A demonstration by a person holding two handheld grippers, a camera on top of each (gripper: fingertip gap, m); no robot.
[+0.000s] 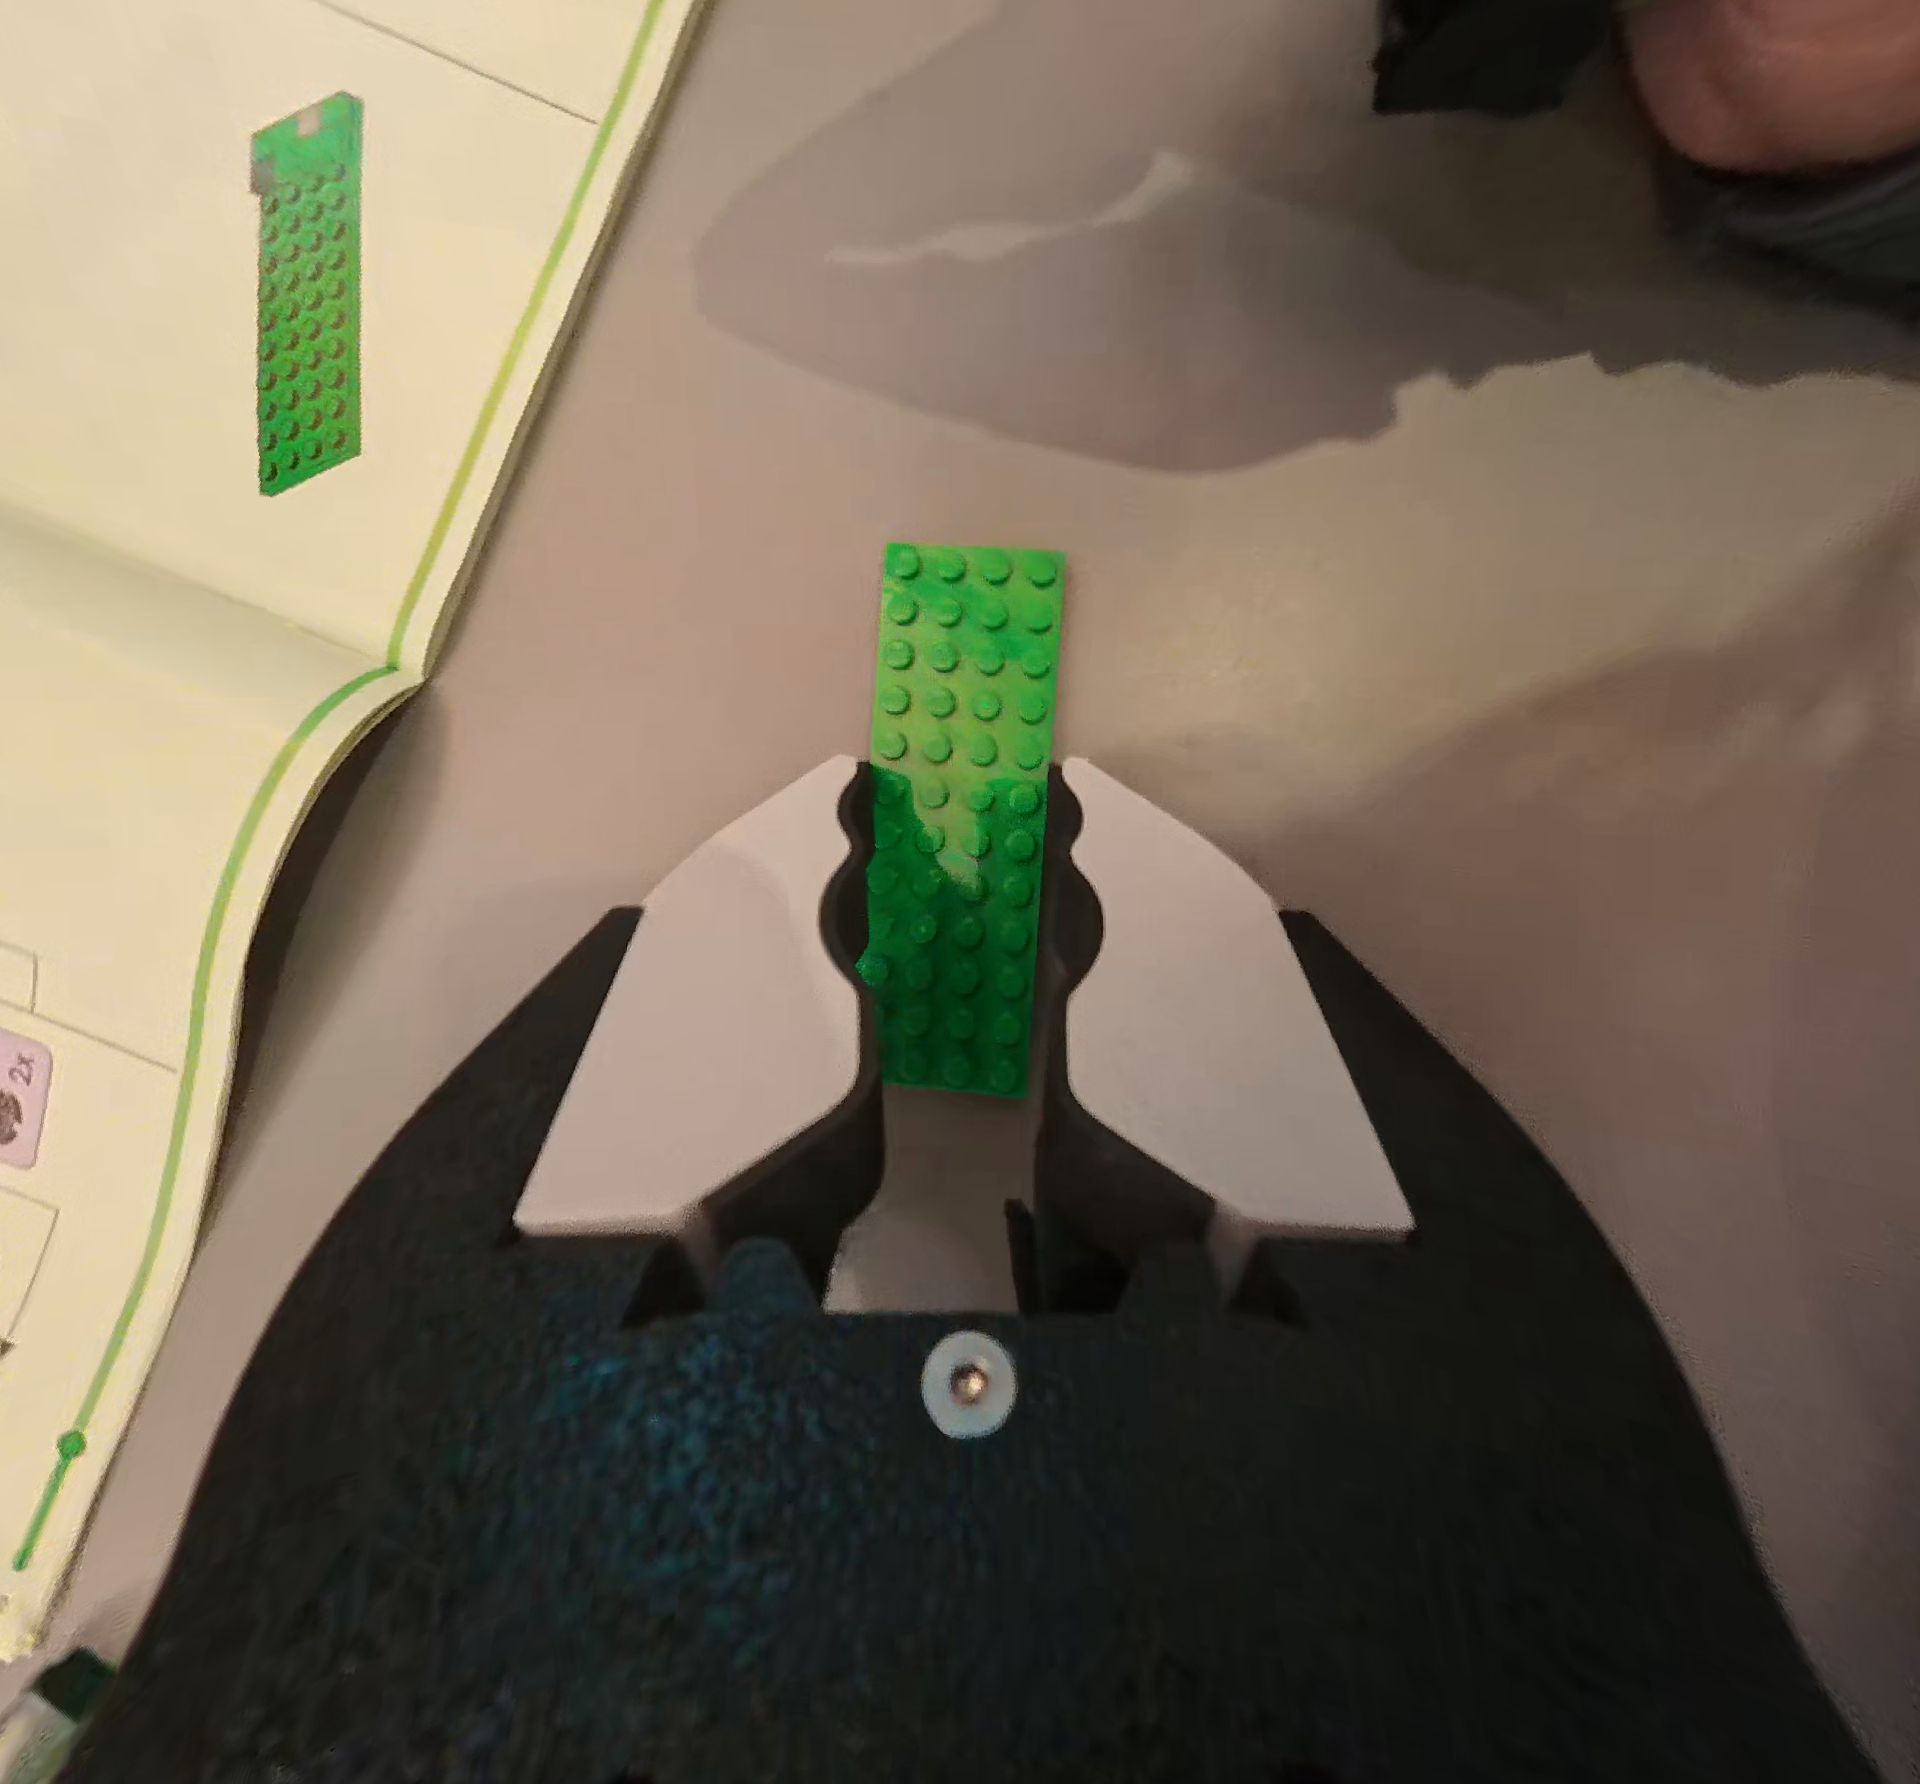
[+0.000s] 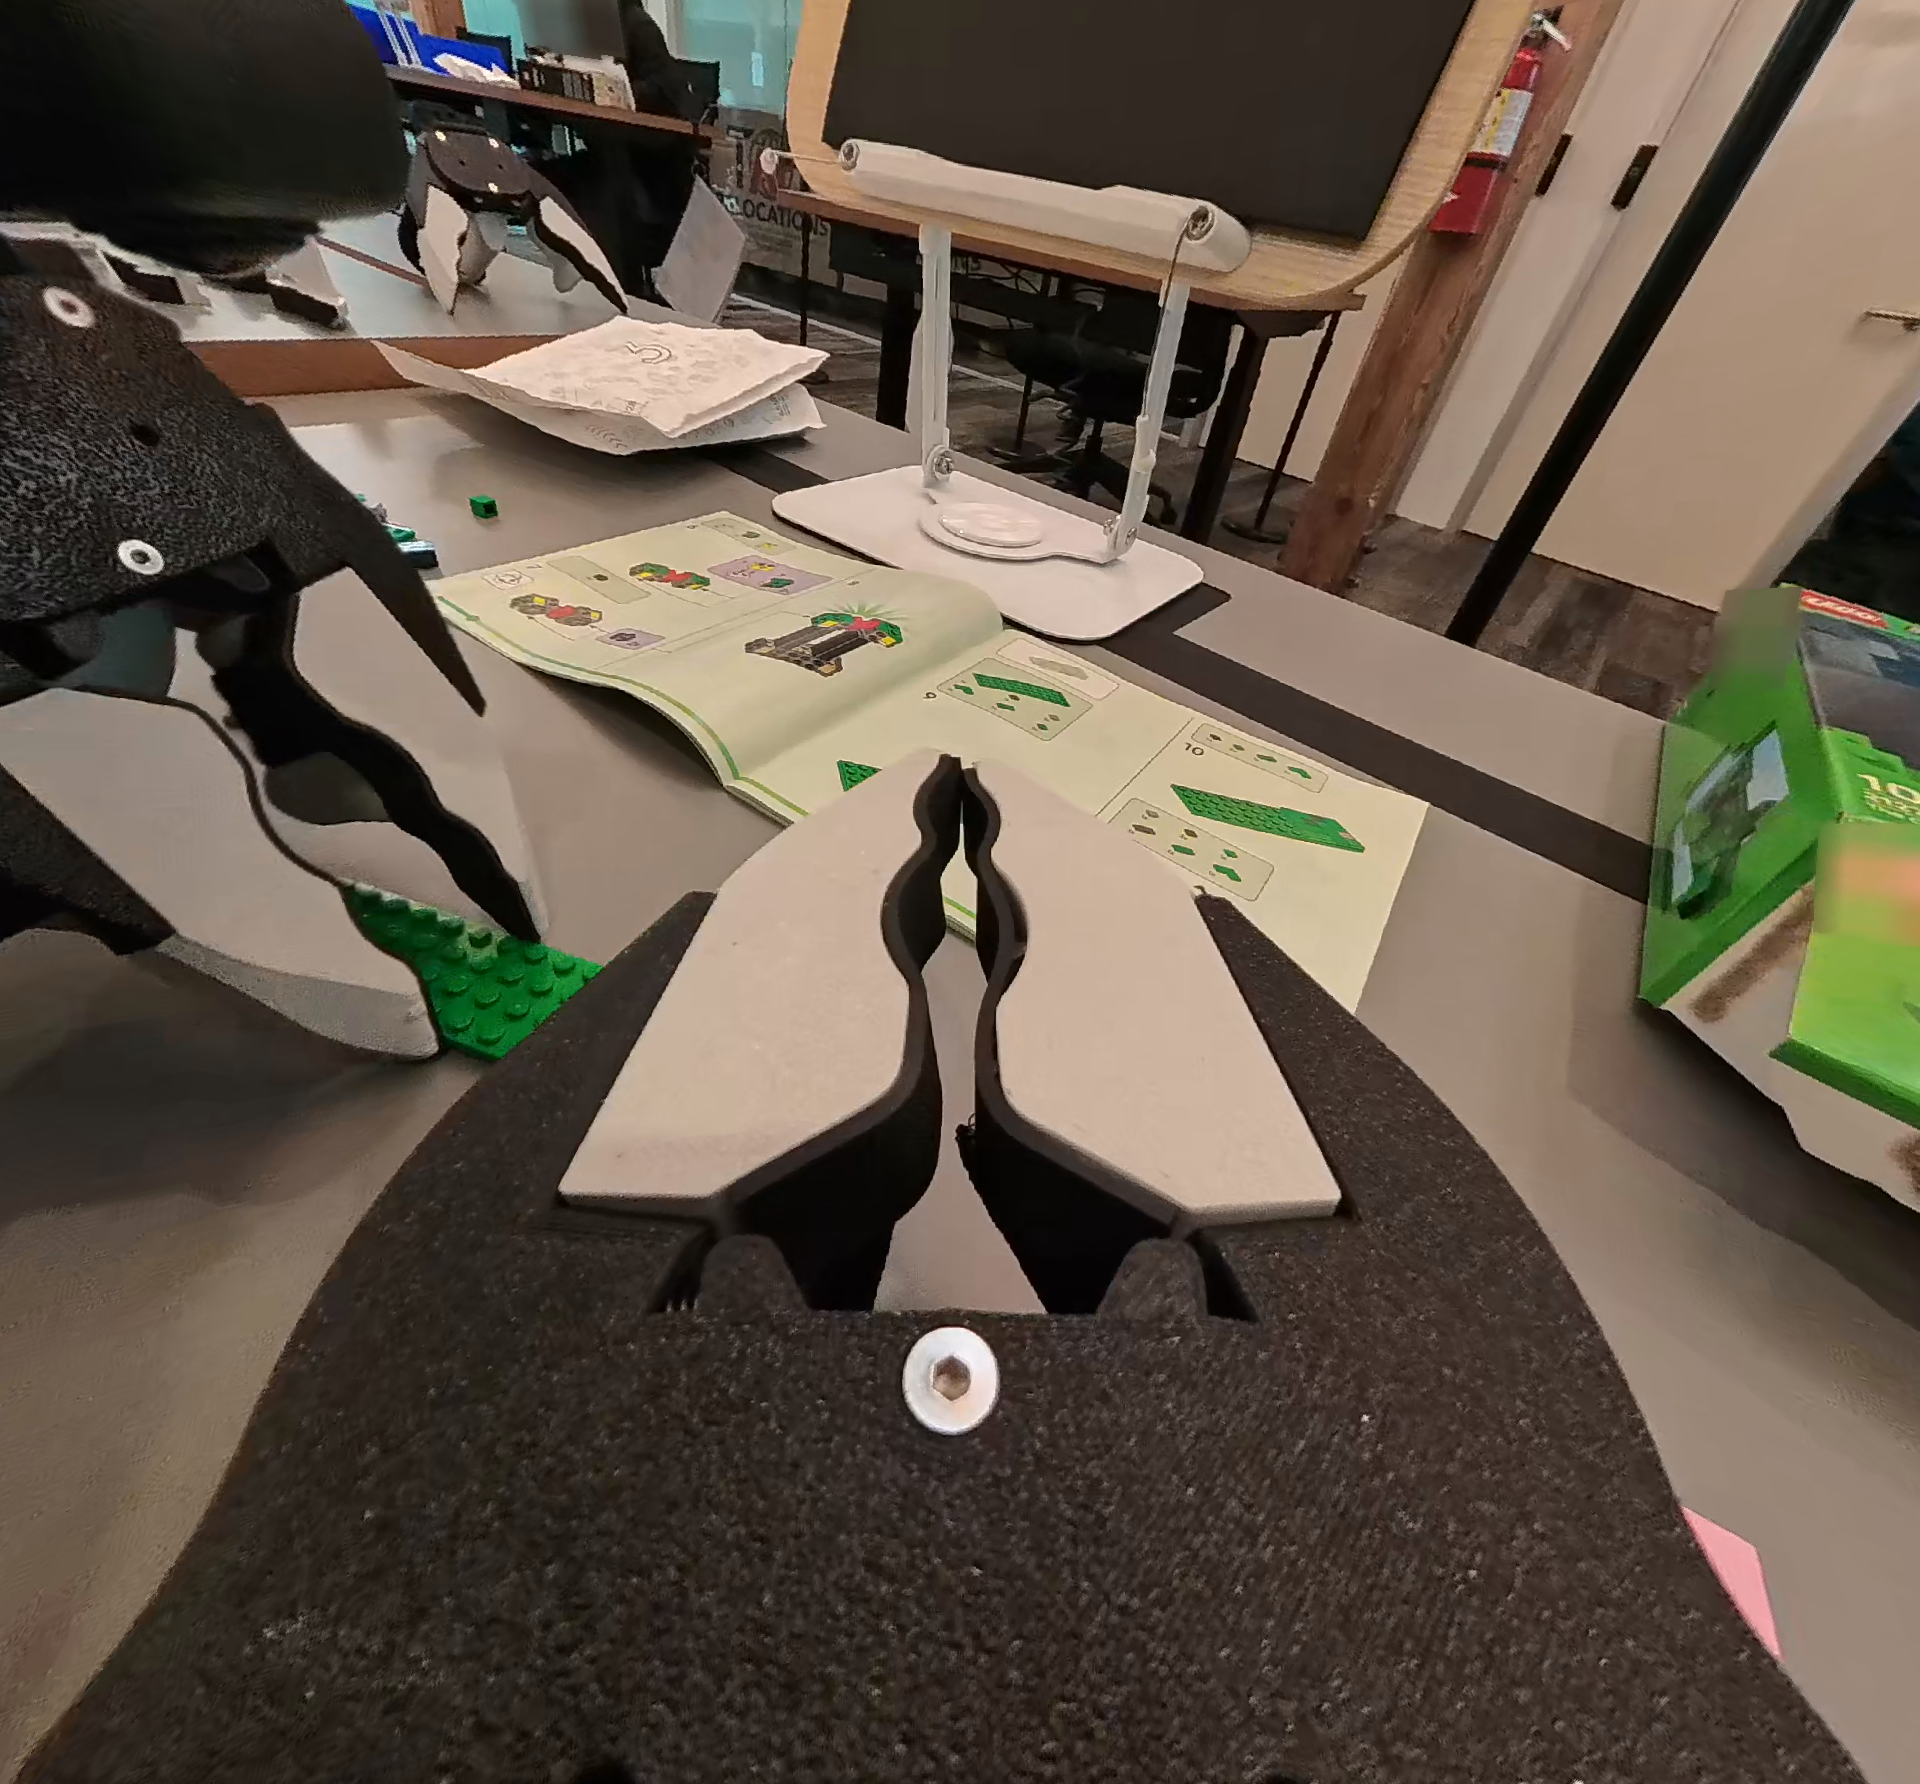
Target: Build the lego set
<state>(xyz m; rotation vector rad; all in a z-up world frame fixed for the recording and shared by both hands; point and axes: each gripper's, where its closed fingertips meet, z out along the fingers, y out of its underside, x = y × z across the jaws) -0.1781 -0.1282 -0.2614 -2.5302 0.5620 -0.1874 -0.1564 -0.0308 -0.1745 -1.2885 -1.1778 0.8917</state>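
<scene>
A long green studded plate (image 1: 966, 685) lies flat on the grey table (image 1: 1351, 799). My left gripper (image 1: 961, 773) is around its near half, with a finger pressed against each long edge. The right wrist view shows the same: the left gripper (image 2: 468, 976) comes down from the left onto the plate (image 2: 520, 996). My right gripper (image 2: 961, 773) is shut and empty, held above the table just right of the plate. The open instruction booklet (image 1: 260, 384) lies left of the plate and also shows in the right wrist view (image 2: 831, 664).
A green set box (image 2: 1787, 851) stands at the right. A white stand (image 2: 987, 539) with a dark screen is behind the booklet. Crumpled paper bags (image 2: 623, 384) and a small green brick (image 2: 482, 506) lie farther back. A hand (image 1: 1766, 72) holds something black at upper right. There is about 12 cm between the tips of the two grippers.
</scene>
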